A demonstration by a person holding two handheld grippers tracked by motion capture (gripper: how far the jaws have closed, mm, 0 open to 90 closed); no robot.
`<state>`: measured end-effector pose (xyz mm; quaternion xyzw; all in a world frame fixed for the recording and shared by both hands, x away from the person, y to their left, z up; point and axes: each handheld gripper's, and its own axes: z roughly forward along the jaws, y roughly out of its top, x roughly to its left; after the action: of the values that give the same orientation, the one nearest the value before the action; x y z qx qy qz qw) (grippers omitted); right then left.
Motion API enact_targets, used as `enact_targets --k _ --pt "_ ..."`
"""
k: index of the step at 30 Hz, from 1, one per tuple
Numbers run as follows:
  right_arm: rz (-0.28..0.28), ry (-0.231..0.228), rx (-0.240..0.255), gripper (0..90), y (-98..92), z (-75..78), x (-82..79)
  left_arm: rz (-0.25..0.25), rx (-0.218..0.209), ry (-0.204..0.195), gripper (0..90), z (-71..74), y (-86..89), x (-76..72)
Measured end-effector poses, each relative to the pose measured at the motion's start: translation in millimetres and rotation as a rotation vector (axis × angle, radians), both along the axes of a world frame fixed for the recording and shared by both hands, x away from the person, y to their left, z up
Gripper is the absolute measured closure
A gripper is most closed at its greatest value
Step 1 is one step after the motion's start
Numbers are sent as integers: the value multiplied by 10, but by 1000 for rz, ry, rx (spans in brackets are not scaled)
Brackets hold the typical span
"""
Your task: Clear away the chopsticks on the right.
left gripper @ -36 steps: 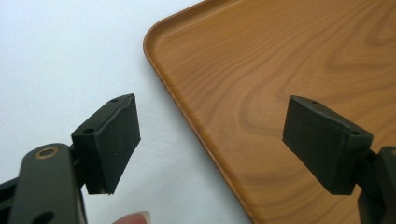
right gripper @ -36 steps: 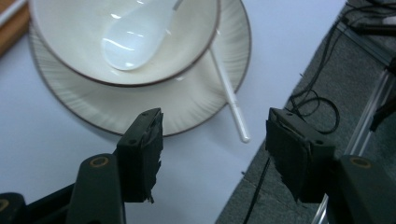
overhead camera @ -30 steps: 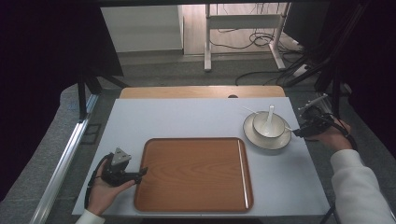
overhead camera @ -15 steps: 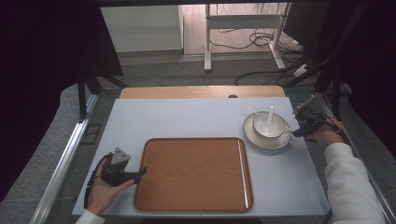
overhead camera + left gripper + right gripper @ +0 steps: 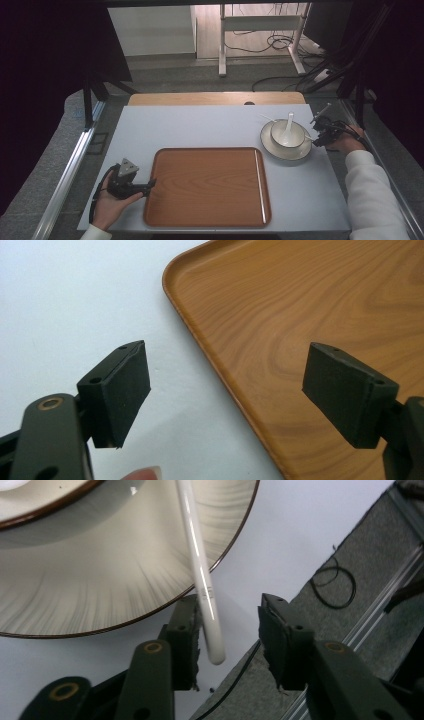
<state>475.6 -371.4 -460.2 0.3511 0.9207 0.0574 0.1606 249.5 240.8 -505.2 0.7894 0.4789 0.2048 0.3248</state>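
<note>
Chopstick point(image 5: 202, 575) is thin, white, smooth, light and slippery. My right claw point(image 5: 227, 635) has just been closing half-wide around its tip, by the plate point(image 5: 100, 590), not squeezing yet.

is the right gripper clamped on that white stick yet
Apart on one side: in the right gripper view the white stick lies against one pad, with a gap before the other.

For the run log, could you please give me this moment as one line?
right gripper: closing around white stick's tip, gap remains | plate: on table | left gripper: open at tray edge
</note>
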Motion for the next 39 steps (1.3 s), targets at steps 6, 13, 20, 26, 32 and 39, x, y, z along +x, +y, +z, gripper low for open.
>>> enact_targets --k 6,13,20,26,32,39 --pt "54 14 -1 725 9 -21 13 1 3 1 188 -3 5 1" --pt "98 30 -21 822 49 -16 12 0 5 2 188 -8 6 0" --pt "98 33 -1 831 37 10 -9 2 3 0 188 -5 11 -2" --pt "82 36 43 837 25 72 -46 0 5 -1 188 -2 10 -4" --pt "28 25 70 839 -5 123 -80 1 4 0 188 -1 16 -4" --pt "-23 -13 133 840 -98 240 -154 1 4 1 188 -2 22 0"
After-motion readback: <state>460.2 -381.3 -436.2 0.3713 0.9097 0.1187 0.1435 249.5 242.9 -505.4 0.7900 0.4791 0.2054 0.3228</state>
